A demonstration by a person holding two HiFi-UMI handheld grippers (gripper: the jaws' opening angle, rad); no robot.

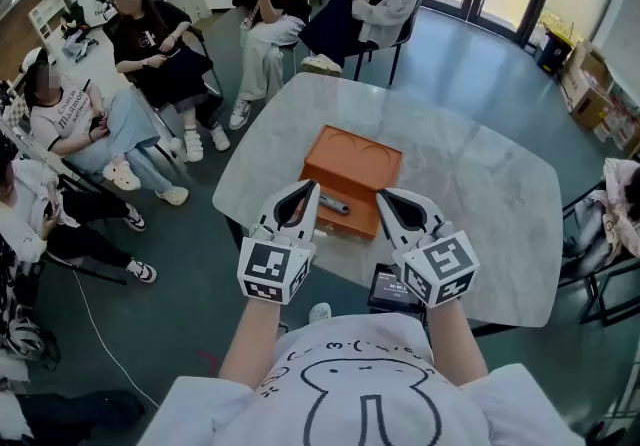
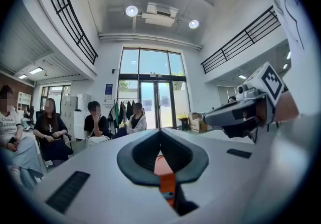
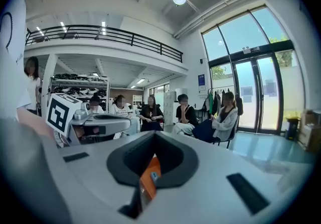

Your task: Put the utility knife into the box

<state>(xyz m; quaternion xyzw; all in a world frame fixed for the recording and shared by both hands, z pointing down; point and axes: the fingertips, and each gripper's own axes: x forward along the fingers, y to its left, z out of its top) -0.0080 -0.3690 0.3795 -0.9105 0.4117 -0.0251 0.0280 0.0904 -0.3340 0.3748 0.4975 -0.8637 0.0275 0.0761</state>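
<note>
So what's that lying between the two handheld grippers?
In the head view, a dark grey utility knife lies on the near edge of the flat orange box, between the left gripper and the right gripper.

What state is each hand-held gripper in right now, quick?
Left hand-held gripper: closed, jaws together, holding nothing.
Right hand-held gripper: closed, jaws together, holding nothing.
</note>
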